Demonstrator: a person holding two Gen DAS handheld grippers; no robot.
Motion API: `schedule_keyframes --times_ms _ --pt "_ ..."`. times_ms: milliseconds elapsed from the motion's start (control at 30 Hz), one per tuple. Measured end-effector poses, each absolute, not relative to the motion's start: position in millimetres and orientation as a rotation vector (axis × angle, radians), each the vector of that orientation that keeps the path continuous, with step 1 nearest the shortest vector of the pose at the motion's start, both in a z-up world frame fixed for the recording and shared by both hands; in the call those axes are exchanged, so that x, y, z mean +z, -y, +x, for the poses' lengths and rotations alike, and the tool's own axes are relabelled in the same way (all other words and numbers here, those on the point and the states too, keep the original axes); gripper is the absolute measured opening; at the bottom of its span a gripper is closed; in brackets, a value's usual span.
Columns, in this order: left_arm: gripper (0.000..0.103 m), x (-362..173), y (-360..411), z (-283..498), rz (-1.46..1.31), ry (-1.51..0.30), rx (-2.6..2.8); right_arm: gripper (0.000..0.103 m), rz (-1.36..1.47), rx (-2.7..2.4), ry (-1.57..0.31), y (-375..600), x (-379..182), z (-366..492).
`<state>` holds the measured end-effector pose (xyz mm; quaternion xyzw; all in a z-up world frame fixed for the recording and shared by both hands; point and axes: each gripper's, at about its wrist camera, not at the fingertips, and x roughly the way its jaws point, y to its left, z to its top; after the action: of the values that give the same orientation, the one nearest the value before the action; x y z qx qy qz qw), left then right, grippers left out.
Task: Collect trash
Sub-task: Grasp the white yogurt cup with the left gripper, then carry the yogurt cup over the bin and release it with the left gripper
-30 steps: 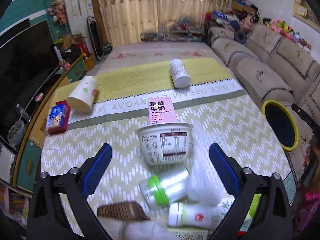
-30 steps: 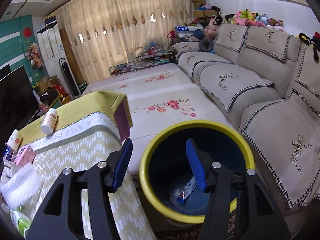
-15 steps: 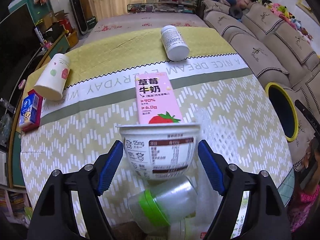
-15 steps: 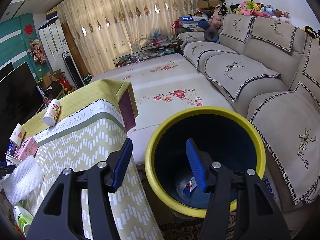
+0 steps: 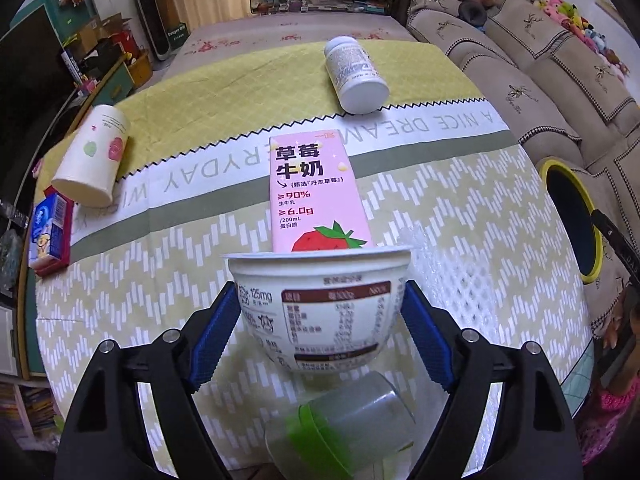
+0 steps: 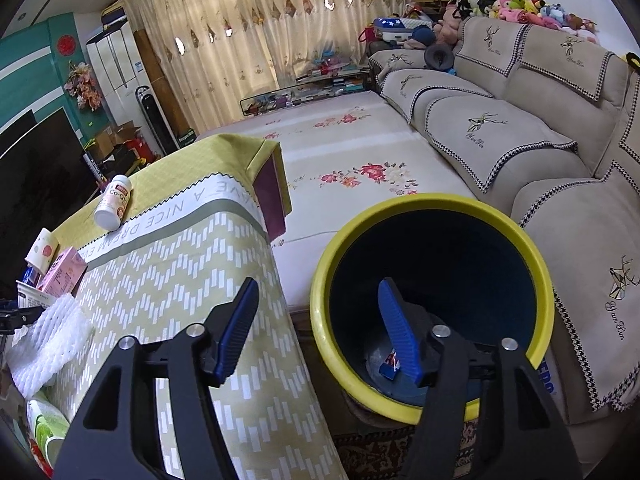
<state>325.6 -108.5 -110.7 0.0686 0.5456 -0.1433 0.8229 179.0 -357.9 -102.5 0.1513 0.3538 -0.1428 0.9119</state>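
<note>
Beige fabric covers the one long sofa [image 6: 520,120], its cushions stitched with a deer and script too small to read. One table [image 5: 460,208] wears a green-and-yellow zigzag cloth printed "A NICE DREAM EVERYDAY". One yellow-rimmed bin [image 6: 432,208] stands on the floor between table and sofa, with a small blue wrapper [image 6: 390,366] lying at its bottom.

On the cloth lie five readable or countable pieces of trash near the left gripper [image 5: 320,320]: one white yogurt cup [image 5: 320,304] marked "125mg" with a nutrition table, one pink strawberry milk carton [image 5: 316,196] reading "≥90%", "≥6.0g" and "200mL", one white bottle [image 5: 354,76] on its side labelled "Co-Q" in the right wrist view, one paper cup [image 5: 94,156] on its side with fruit pictures, and one clear bottle with a green band [image 5: 340,428], blurred. One blue-and-red box [image 5: 50,236] sits at the table edge, and one white foam net [image 6: 44,344] lies beside the cup.

The left gripper's fingers straddle the yogurt cup, their pads right at its sides, and they are opening slightly. The right gripper [image 6: 316,332] hangs over the bin's near rim, jaws opening, nothing between them.
</note>
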Motion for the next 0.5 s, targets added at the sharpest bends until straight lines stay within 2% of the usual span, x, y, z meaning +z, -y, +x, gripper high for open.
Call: schedule_keyframes --times_ms 233,500 --pt "0.080 -111 108 325 0.117 -1.155 -0.318 0.060 0.310 -0.263 -0.740 349 -107 178" --pt "0.080 -69 96 293 0.137 -1.093 -0.315 0.060 0.327 -0.245 -0.719 350 -101 167"
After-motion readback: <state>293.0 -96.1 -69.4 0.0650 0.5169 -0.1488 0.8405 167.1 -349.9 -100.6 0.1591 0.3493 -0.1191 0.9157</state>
